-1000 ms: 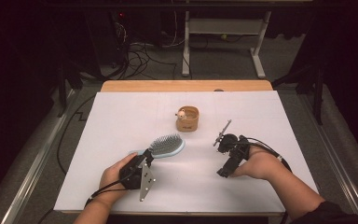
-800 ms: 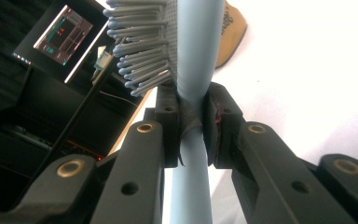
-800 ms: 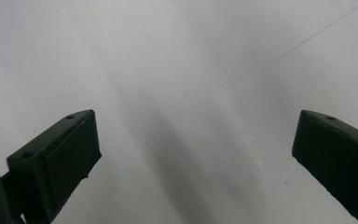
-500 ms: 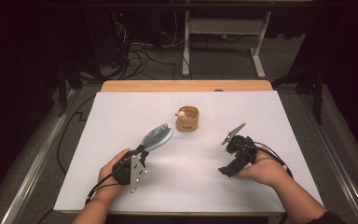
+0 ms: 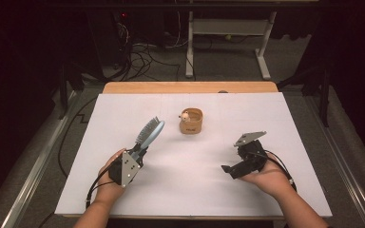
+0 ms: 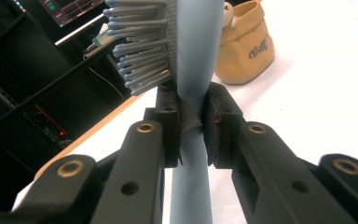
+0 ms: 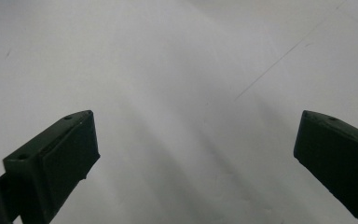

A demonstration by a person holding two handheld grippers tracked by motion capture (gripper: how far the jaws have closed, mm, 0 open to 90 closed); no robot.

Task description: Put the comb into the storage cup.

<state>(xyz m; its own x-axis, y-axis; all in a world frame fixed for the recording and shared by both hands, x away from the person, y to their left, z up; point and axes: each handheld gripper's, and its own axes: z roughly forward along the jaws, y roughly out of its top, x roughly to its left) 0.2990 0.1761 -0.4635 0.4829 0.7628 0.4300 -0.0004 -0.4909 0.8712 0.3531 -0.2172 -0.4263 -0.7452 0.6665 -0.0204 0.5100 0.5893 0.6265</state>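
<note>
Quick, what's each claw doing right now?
Left claw: shut on the handle of the pale blue plastic hairbrush.
Right claw: open, holding nothing, over the white table.

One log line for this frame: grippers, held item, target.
left gripper: shut on hairbrush handle, lifted | right gripper: open, empty, above table | pouch: upright, mid-table, untouched

Hairbrush (image 5: 148, 135) left of centre above tabletop (image 5: 275, 118); small pouch (image 5: 191, 121) behind, to its right, on tabletop.
</note>
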